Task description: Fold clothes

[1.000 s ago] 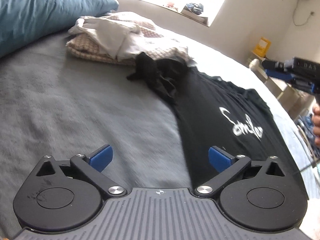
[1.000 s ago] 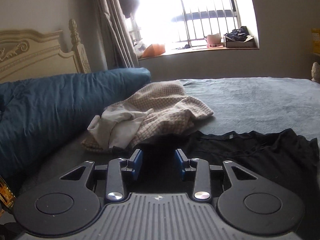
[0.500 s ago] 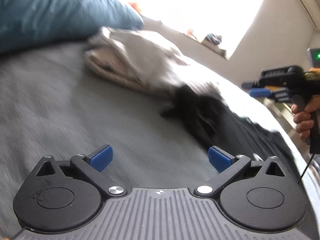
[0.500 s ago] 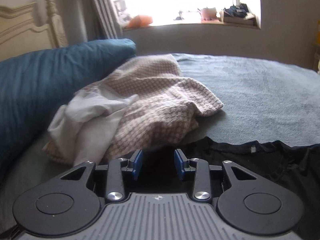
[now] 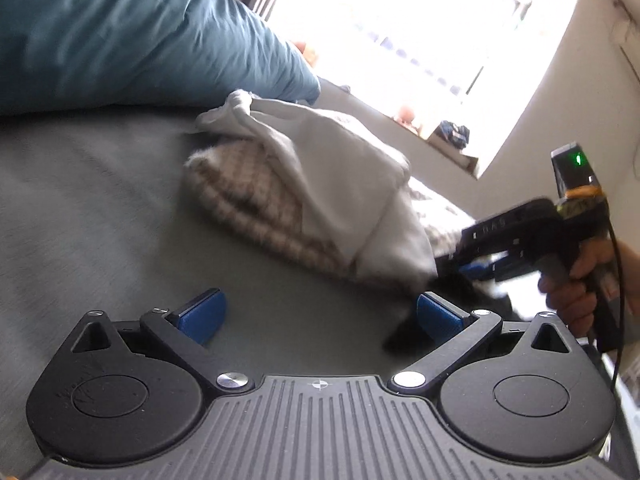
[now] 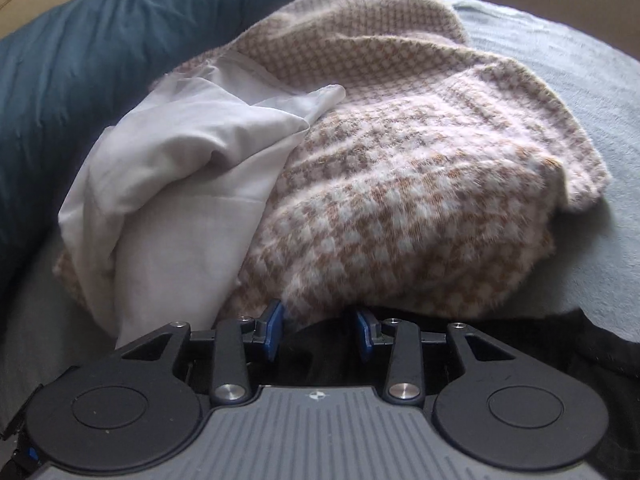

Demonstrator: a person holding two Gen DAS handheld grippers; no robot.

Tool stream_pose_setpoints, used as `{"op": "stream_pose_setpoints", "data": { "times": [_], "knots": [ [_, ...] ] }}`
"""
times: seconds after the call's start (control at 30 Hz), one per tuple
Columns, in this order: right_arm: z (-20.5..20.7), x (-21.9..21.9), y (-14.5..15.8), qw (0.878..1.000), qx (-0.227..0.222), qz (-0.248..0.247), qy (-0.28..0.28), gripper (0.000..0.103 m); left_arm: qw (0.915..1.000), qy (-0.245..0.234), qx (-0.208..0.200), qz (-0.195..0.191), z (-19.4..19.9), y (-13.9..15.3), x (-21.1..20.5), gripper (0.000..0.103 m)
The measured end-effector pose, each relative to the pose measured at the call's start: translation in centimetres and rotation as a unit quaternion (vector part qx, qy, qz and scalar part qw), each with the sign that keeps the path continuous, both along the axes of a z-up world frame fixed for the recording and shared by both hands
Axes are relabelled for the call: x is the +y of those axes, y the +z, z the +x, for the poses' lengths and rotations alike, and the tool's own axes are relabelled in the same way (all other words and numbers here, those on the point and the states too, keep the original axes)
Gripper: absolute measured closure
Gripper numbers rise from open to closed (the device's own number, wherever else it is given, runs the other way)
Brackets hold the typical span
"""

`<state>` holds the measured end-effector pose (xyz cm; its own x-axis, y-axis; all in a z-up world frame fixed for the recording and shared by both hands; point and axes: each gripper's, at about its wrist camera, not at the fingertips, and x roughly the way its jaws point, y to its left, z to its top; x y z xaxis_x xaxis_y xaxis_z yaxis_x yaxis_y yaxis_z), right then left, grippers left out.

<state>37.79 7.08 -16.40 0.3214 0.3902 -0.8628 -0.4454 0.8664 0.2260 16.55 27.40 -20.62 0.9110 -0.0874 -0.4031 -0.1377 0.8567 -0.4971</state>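
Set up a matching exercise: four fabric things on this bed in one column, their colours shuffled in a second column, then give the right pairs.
Things:
1. pillow
2. knit sweater
3. thin garment draped over the sweater
4. shirt at the right gripper

Colours:
A. black
B. white
C. dark teal blue
D. beige and white check

Pairs: 1-C, 2-D, 3-B, 4-A

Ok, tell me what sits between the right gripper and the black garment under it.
Nothing visible does. The right gripper, jaws opening, hangs just over the black garment. The checked knit and white cloth lie just beyond its fingertips, with the knit's edge overlapping the black fabric.
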Motion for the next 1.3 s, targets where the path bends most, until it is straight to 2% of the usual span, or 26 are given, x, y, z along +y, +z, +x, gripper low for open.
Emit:
{"op": "stream_pose_setpoints", "data": {
  "times": [0.17,0.3,0.43,0.57,0.63,0.9,1.0,1.1,1.17,1.23,1.3],
  "knots": [
    [1.2,-0.7,0.8,0.999,0.041,0.002,0.008,0.062,0.9983,-0.001,-0.037,-0.044,-0.6,-1.1,1.2,0.0],
    [1.0,-1.0,2.6,0.999,0.026,-0.026,0.016,0.059,0.9971,-0.005,-0.05,-0.057,-0.9,-1.4,1.4,0.0],
    [2.1,0.8,1.4,0.997,0.023,-0.061,0.04,0.054,0.9963,-0.006,-0.058,-0.063,-1.1,-1.4,1.4,0.0],
    [3.5,3.9,0.2,0.995,-0.002,-0.083,0.059,0.053,0.9951,-0.006,-0.069,-0.072,-1.3,-1.6,1.4,0.0],
    [4.7,5.2,0.3,0.995,-0.026,-0.074,0.063,0.054,0.9946,-0.006,-0.073,-0.074,-1.4,-1.7,1.3,0.0],
    [12.5,12.5,1.3,0.992,-0.125,-0.012,0.005,0.059,0.9941,-0.005,-0.079,-0.075,-1.3,-2.0,1.1,0.0],
    [13.5,14.1,1.8,0.991,-0.134,-0.029,-0.004,0.059,0.9938,-0.005,-0.08,-0.077,-1.2,-2.0,1.1,0.0],
    [11.7,12.9,3.0,0.989,-0.124,-0.08,-0.001,0.057,0.9934,-0.006,-0.082,-0.08,-1.2,-2.1,1.1,0.0],
    [9.8,10.9,4.3,0.986,-0.133,-0.099,0.009,0.055,0.9931,-0.006,-0.083,-0.083,-1.1,-1.9,1.4,0.0],
    [8.3,8.5,5.7,0.984,-0.141,-0.104,-0.01,0.055,0.993,-0.006,-0.083,-0.084,-1.0,-1.8,1.4,0.0],
    [6.7,6.2,7.1,0.986,-0.141,-0.083,-0.032,0.055,0.9928,-0.006,-0.083,-0.086,-0.8,-1.8,1.3,0.0]
  ]
}}
